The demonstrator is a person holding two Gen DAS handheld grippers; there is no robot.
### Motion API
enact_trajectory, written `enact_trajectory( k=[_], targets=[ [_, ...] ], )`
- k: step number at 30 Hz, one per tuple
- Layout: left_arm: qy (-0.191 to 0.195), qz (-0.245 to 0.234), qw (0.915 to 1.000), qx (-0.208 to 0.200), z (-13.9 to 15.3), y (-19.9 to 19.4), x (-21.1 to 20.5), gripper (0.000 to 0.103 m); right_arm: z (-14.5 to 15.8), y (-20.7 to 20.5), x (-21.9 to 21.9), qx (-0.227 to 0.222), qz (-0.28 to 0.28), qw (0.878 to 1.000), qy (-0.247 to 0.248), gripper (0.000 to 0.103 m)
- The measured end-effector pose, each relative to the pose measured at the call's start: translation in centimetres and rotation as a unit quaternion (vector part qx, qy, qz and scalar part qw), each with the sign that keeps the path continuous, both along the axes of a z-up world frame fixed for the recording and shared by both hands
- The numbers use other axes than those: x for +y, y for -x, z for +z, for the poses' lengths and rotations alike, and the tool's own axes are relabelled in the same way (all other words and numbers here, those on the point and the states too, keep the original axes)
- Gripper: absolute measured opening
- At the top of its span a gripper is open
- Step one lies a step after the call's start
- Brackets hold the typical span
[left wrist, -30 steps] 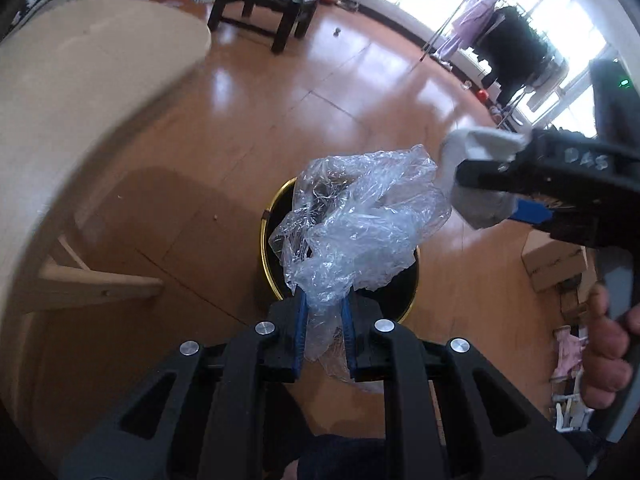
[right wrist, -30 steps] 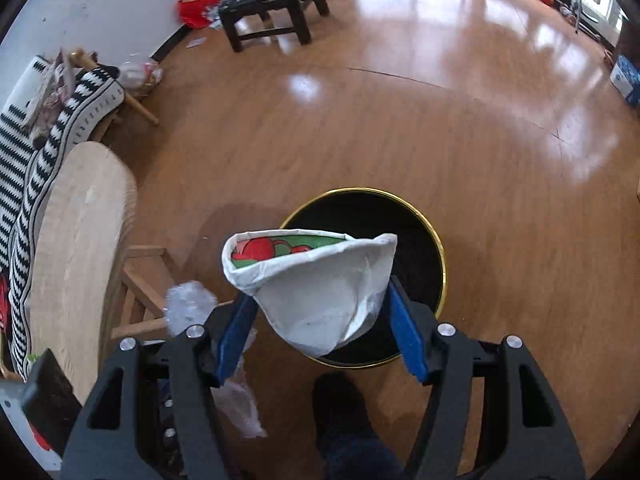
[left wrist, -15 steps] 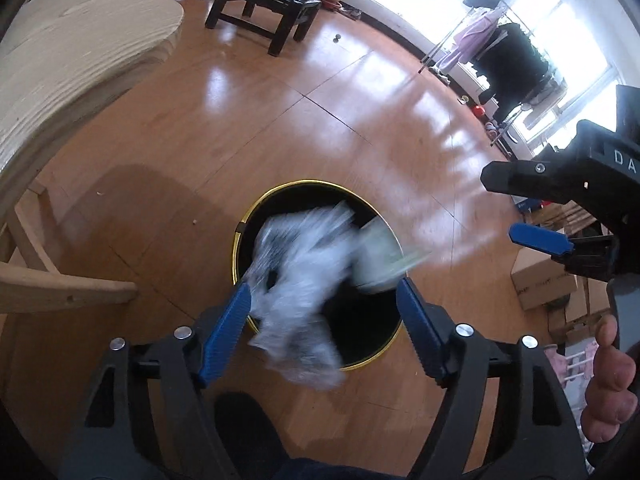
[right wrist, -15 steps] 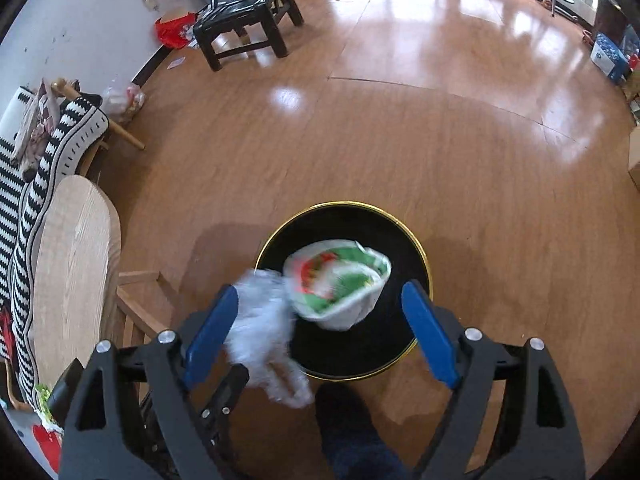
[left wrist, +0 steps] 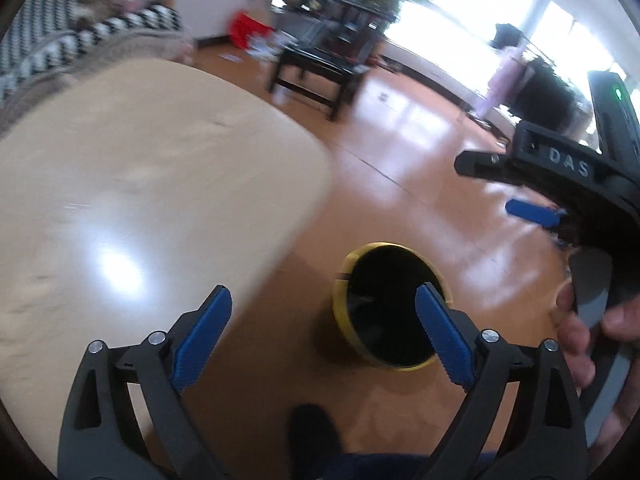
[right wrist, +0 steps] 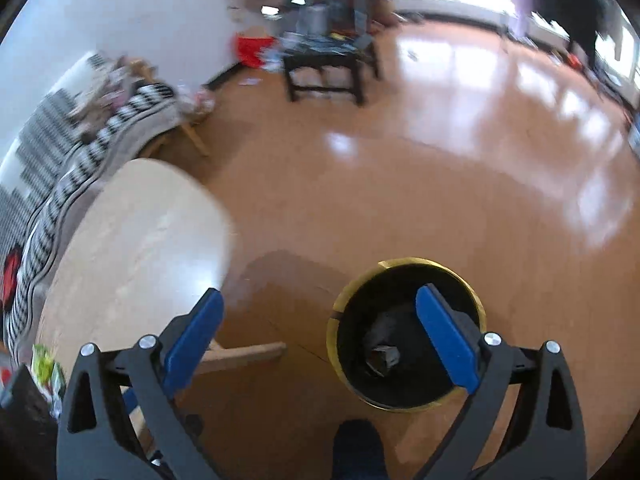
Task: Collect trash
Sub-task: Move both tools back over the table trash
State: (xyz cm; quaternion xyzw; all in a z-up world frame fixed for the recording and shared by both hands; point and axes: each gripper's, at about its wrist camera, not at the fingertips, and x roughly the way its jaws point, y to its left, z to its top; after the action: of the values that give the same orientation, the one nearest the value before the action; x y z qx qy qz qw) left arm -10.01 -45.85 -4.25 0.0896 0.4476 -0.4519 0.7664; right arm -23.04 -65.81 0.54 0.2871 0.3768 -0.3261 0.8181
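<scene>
wood floor [right wrist: 400, 200]: one bin [right wrist: 334, 320], two gaping tools [left wrist: 322, 320] [right wrist: 320, 322].

The only writing I can make out is "DAS", in pale raised capitals on the black body of the right gripper [left wrist: 532, 212] (seen from the left wrist camera, off to the right side). Everything else around the room is too blurred to read any lettering on it.

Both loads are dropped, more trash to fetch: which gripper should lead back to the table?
Left, probably. The left gripper is open, empty, and beside the table. The right gripper, also open, sits nearer the bin.
</scene>
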Motion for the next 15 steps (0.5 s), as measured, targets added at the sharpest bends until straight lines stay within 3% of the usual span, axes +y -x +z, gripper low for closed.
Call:
enact_trajectory(
  k=[5, 9, 12, 15],
  targets=[
    [-0.006, 0.086, 0.9960, -0.022, 3.5, -4.4, 9.6, 0.091, 2.6, -7.9, 8.2, -0.025, 0.116, 0.992, 0.031, 0.095],
    [0.013, 0.159, 0.9866, -0.036, 6.1, -7.7, 18.1, 0.091, 3.2, -13.1, 15.2, -0.040, 0.203, 0.978, 0.015, 0.095],
    [0.008, 0.214, 0.9748, -0.063, 7.5, -9.6, 25.4, 0.091, 3.8, -16.6, 21.4, -0.046, 0.270, 0.961, 0.017, 0.095],
    [-0.007, 0.276, 0.9570, -0.088, 8.0, -11.0, 33.1, 0.092, 4.5, -19.5, 27.5, -0.057, 0.335, 0.940, 0.019, 0.095]
  ],
)
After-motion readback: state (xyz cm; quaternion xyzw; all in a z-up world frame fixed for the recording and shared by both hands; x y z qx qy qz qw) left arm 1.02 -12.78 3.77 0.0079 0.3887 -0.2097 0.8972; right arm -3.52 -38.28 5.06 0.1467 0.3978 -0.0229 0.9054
